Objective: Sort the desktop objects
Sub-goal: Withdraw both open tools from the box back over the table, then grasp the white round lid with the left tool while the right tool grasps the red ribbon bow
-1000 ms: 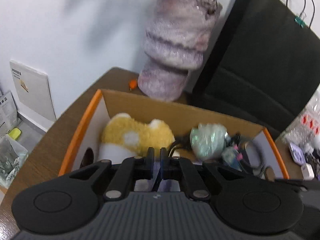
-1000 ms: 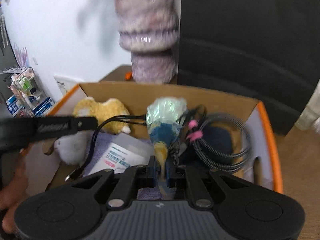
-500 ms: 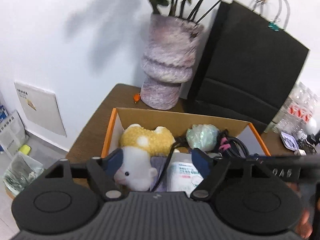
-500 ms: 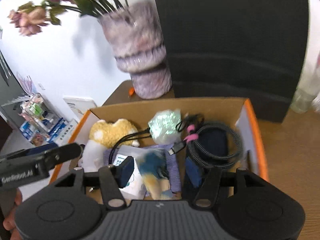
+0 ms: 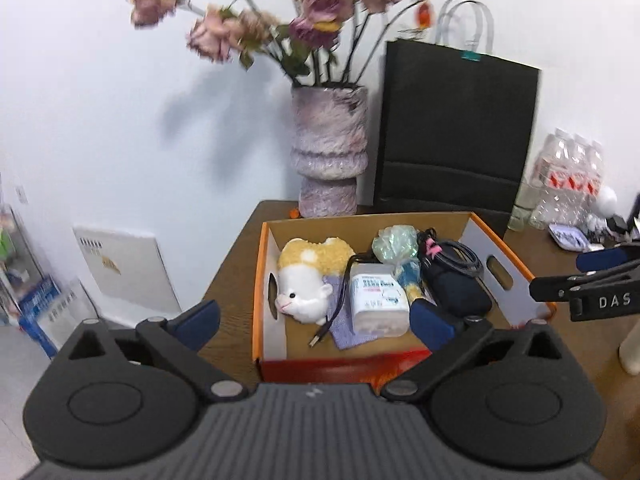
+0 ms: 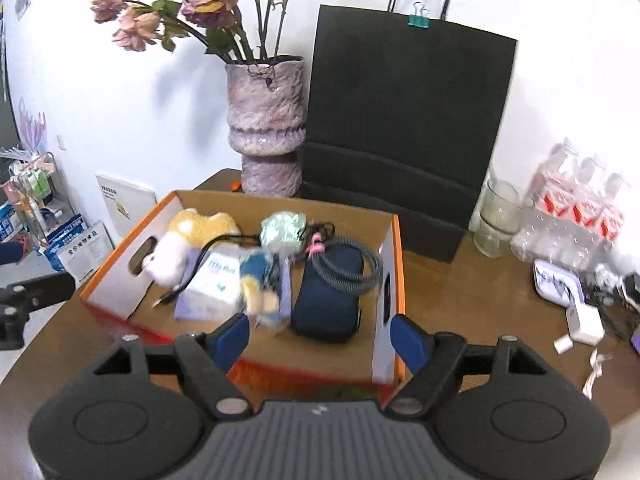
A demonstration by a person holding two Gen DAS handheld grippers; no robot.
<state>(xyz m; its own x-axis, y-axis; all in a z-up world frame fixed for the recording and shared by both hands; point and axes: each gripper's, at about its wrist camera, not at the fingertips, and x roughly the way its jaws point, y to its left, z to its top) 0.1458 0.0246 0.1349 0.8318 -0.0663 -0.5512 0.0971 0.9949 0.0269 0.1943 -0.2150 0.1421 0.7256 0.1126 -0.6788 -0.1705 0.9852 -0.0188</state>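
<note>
A second ago both grippers were shut low inside the cardboard box (image 5: 496, 270); now they hang back above its near edge. The left gripper (image 5: 316, 322) has just been opening to its widest and holds nothing. The right gripper (image 6: 320, 338) has also been opening and is empty. The blue-and-yellow doll (image 6: 260, 284) it had pinched lies blurred in the box beside the tissue pack (image 5: 376, 300) and plush hamster (image 5: 308, 280). The worktop (image 6: 480, 292) runs out of frame.
</note>
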